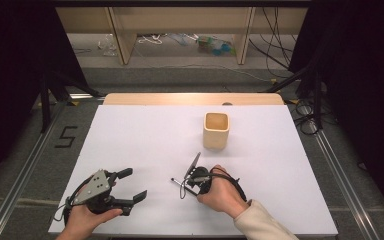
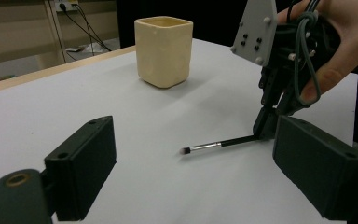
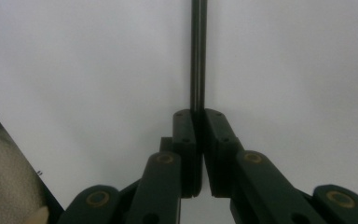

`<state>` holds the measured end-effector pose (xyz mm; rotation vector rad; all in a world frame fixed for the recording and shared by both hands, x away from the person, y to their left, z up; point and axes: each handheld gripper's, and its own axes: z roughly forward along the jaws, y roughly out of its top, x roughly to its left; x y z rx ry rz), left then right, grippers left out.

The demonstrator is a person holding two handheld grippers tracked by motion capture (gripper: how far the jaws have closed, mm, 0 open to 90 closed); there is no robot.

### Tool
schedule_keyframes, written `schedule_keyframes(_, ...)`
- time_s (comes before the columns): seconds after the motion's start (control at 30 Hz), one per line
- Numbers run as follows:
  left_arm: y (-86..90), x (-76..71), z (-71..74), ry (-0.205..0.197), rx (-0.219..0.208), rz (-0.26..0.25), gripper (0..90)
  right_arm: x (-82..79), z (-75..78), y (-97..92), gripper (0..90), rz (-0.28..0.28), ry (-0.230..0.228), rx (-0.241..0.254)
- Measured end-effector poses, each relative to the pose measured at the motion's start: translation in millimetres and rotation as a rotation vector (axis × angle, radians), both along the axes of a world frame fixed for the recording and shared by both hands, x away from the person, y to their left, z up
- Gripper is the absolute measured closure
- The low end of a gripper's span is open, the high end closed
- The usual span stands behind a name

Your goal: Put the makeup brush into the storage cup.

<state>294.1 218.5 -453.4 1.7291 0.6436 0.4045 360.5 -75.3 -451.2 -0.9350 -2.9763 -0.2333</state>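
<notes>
A thin black makeup brush point(image 2: 219, 143) with a silver ferrule lies low over the white table, its bristle end pointing away from the hand. My right gripper point(image 1: 189, 181) is shut on the brush's handle point(image 3: 198, 56), seen running straight up from the closed jaws point(image 3: 199, 122). A cream square cup point(image 1: 216, 129) stands upright toward the back of the table, also in the left gripper view point(image 2: 163, 44). My left gripper point(image 1: 132, 185) rests at the near left with its jaws wide apart and nothing between them point(image 2: 191, 182).
The white table sheet point(image 1: 145, 135) covers a wooden tabletop. Metal rails run along both sides of the table. Shelving legs and cables sit on the floor beyond the far edge.
</notes>
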Motion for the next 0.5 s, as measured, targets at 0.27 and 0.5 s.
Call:
schedule_keyframes(0.27, 0.1, 0.2, -0.2, 0.001, -0.002, 0.001, 13.3, -0.4, 12.3, -20.5, 84.4, -0.053, -0.074, 0.159)
schedule_keyframes(0.5, -0.1, 0.0, -0.4, 0.006, -0.004, 0.006, 13.3, -2.7, 18.2, -35.0, 84.3, -0.084, -0.135, 0.244)
